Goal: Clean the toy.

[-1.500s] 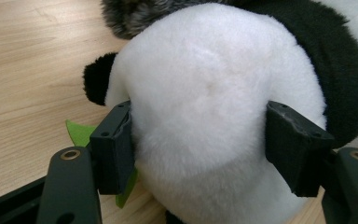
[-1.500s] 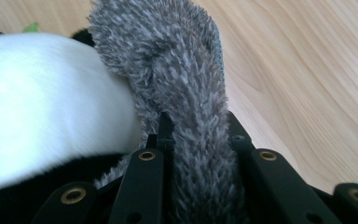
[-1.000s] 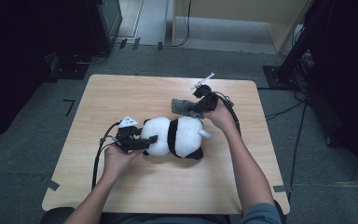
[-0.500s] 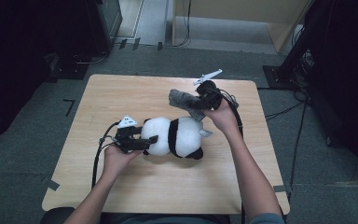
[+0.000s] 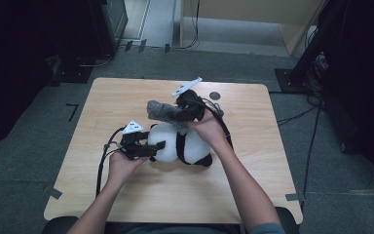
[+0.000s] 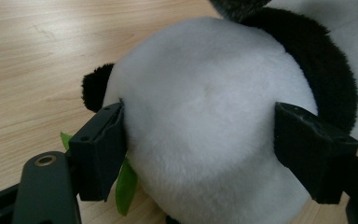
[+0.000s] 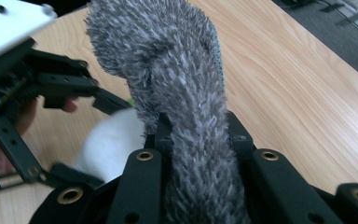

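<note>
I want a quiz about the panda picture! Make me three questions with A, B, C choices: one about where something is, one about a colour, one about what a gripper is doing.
1. Where does the black and white plush panda lie?
A. on the wooden table
B. on the floor
C. in a box

2. What colour is the fuzzy cloth piece in the right gripper?
A. red
B. grey
C. yellow

3. What is the left gripper doing?
A. holding a cup
B. lying shut beside the panda
C. its jaws stand on either side of the panda's white head

Answers: 1 A, the high view shows it on the tabletop. 2 B, the fur is grey. 3 C, the left gripper view shows a jaw on each side of the head.
</note>
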The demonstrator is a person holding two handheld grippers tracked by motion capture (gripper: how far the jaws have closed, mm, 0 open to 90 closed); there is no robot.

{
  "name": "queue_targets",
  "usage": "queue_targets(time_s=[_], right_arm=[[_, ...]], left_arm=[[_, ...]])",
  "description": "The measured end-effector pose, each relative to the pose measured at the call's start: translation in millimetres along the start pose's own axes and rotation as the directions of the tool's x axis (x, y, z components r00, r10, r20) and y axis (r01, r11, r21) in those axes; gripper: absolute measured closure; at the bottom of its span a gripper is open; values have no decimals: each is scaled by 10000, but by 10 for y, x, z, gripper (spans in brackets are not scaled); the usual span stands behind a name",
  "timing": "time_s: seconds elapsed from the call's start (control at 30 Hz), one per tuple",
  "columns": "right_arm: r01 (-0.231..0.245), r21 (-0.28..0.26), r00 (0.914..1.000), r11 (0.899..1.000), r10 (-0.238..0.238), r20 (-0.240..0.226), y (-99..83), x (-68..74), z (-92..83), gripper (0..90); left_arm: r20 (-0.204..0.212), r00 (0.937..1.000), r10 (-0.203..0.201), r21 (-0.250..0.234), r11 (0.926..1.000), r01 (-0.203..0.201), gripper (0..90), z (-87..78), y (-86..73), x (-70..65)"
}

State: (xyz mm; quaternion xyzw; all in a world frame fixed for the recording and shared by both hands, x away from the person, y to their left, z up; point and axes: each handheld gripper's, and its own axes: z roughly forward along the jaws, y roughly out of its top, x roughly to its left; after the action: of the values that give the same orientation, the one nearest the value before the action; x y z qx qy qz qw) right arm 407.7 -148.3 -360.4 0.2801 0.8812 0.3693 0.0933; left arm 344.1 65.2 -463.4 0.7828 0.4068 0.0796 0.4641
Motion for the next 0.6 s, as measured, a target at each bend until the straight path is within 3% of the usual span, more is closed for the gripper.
queue_targets(time_s=[0.13,0.33,0.47,0.6], right_arm=[[192,-24,9995,9998,-192,-255,76,115,127,740],[322,317,9992,9990,-314,-247,99,225,326,738],[399,691,9990,9968,-384,-229,37,261,435,735],[250,621,9994,9978,-234,-258,-28,238,437,733]], left_arm=[[-55,10000,-5,-6,10000,5,204,0,1,-11],[-179,9997,179,-158,9997,-182,207,3,-2,-32],[-268,9991,322,-278,9991,-330,211,6,-5,-44],[-262,9992,292,-266,9992,-299,213,12,-9,-42]])
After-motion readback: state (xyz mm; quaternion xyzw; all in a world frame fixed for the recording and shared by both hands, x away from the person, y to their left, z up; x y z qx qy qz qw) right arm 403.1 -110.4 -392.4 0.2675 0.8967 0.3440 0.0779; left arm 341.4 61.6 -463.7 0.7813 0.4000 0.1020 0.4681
